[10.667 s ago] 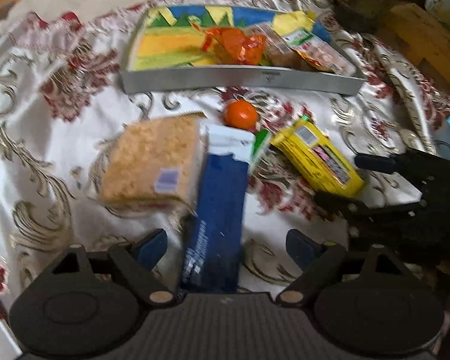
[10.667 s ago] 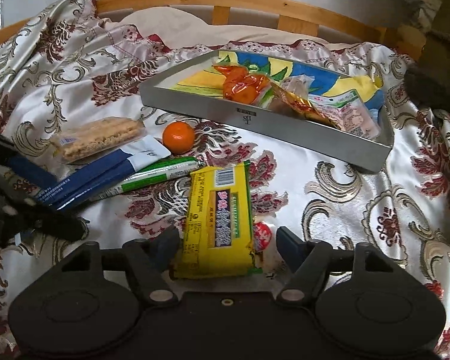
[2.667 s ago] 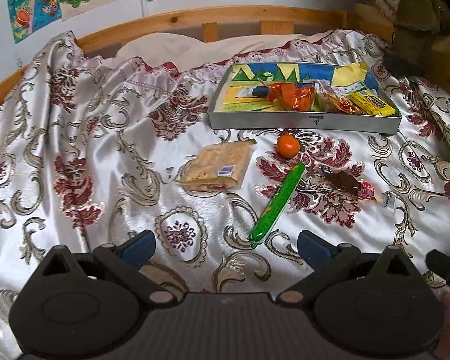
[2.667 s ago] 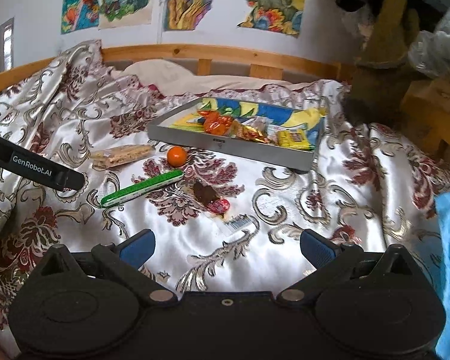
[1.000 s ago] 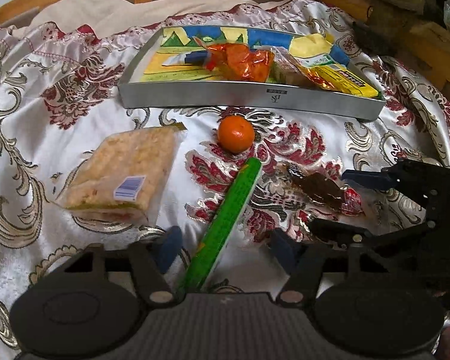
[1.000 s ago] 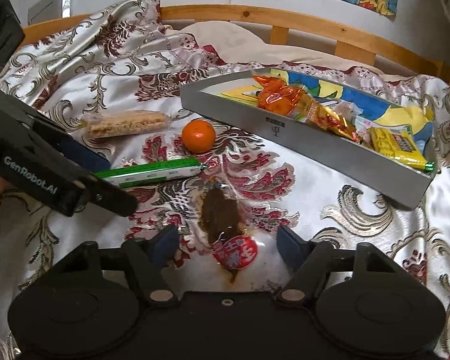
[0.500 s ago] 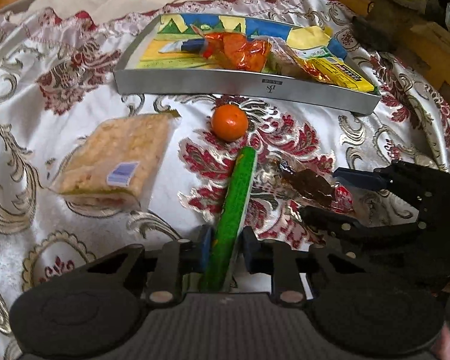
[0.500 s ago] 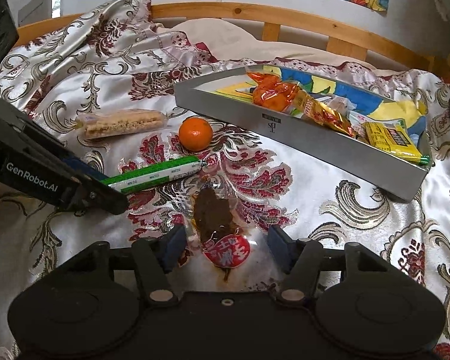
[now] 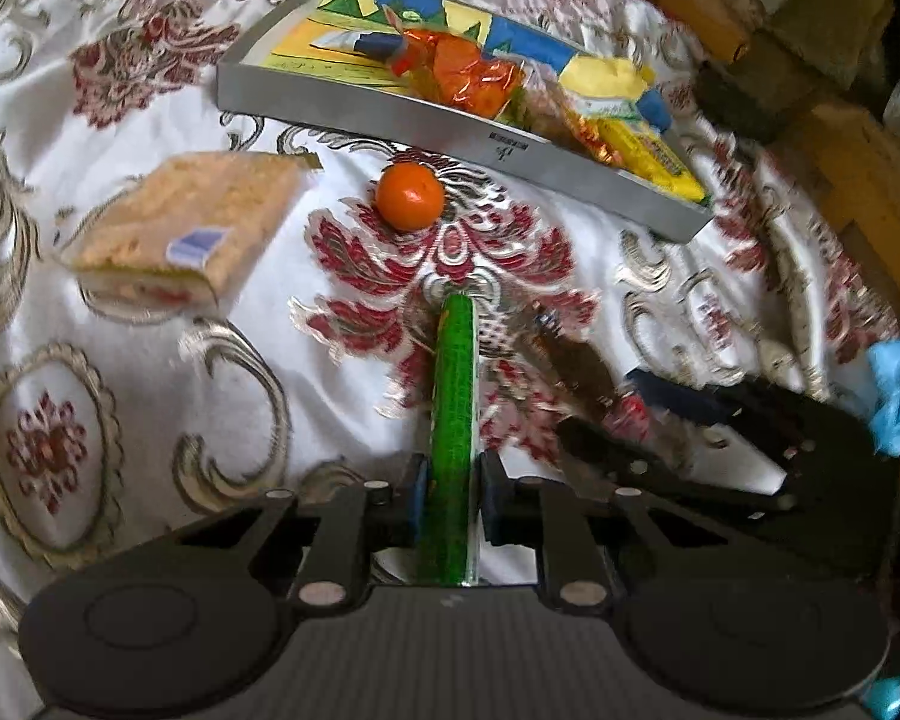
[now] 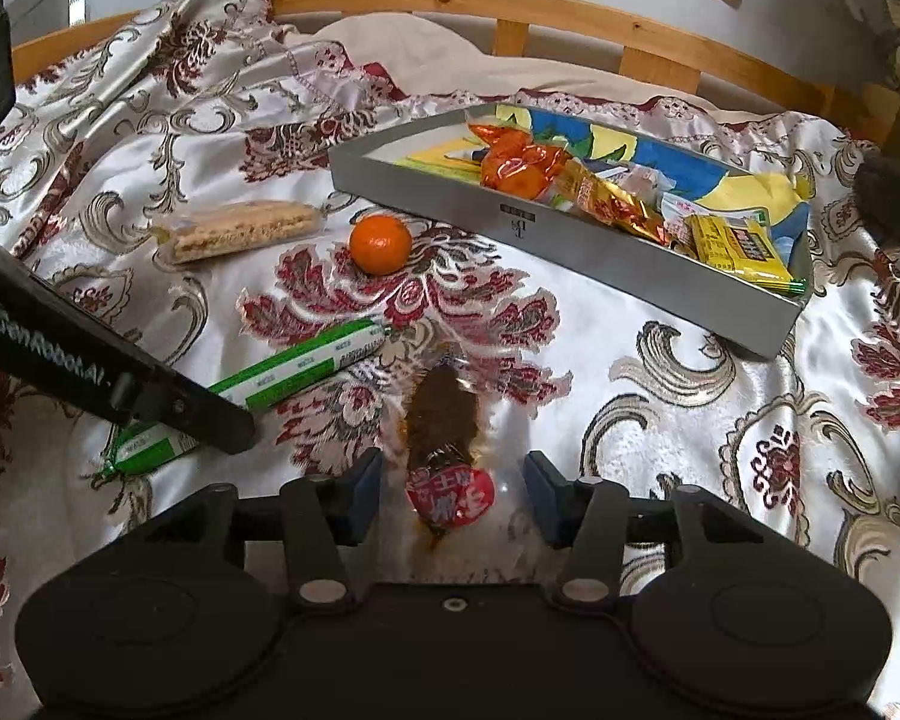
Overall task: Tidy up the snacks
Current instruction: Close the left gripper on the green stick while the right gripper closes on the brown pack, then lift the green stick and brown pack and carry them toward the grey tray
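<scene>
My left gripper (image 9: 450,495) is shut on a long green snack stick (image 9: 455,414) that points away from me over the bedspread. In the right wrist view the same green stick (image 10: 297,367) shows with the left gripper's black finger across its near end. My right gripper (image 10: 453,495) is open, its pads either side of a clear packet with a brown snack and red label (image 10: 444,426) on the bedspread. The grey tray (image 10: 570,240) holds several wrapped snacks. It also shows in the left wrist view (image 9: 438,120).
An orange (image 10: 381,243) and a wrapped crispy-rice sandwich bar (image 10: 243,231) lie on the bedspread in front of the tray. They also show in the left wrist view: orange (image 9: 409,199), bar (image 9: 180,222). A wooden bed rail (image 10: 570,18) runs behind.
My left gripper has closed fully on the green stick and lifted it so it points straight ahead. My right gripper has moved closer over the brown snack packet and narrowed slightly.
</scene>
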Motion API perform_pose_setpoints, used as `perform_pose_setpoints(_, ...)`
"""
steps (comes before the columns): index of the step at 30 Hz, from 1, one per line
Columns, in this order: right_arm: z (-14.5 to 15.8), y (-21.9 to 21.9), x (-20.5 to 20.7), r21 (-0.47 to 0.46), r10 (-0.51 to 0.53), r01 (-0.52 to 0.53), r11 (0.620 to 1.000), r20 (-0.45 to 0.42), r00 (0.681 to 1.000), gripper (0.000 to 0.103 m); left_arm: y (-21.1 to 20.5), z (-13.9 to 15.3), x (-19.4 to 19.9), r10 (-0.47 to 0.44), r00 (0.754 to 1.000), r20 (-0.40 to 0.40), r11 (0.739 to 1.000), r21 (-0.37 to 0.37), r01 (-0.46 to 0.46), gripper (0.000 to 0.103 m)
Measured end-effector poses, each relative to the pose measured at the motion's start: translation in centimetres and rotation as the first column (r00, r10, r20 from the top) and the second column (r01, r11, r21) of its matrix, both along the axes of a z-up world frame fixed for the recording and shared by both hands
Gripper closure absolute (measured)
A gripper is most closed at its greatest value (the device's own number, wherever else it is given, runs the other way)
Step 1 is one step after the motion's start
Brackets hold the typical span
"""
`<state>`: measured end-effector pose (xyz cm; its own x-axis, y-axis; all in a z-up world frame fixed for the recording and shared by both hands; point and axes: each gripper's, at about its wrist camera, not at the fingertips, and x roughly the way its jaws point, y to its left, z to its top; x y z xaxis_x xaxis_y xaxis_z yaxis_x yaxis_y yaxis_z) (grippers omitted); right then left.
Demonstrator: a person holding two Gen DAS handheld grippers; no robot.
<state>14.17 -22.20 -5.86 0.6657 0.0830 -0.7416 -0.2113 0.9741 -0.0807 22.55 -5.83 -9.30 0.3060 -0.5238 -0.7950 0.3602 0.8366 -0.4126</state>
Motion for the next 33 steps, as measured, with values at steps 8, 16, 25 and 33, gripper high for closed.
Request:
perform_pose_setpoints(8,0.8,1.9,-2.6,-0.204,0.041,-0.029,0.979,0.058,0.997,0.054,-0.6,0.6,-1.6,-0.006,1.000,0.002,1.000,-0.005,0.006,0.085)
perform_pose_setpoints(16,2.9,1.7,-4.7,-0.248,0.033,0.000,0.969,0.126,0.991,0.054,-0.9,1.8,-3.1,-0.012,1.000,-0.009,0.999,-0.049,0.012,0.084)
perform_pose_setpoints(25,5.7,0.3,-6.9,-0.211,-0.028,0.073,0.975,0.208,0.978,0.053,-1.6,1.8,-5.5,-0.029,0.999,-0.025,0.999,-0.037,0.028,0.085)
perform_pose_setpoints(33,6.4,-0.1,-8.0,-0.204,-0.048,0.098,0.974,0.236,0.971,0.053,-0.4,1.8,-6.9,0.019,0.992,-0.122,0.986,-0.160,-0.039,0.085)
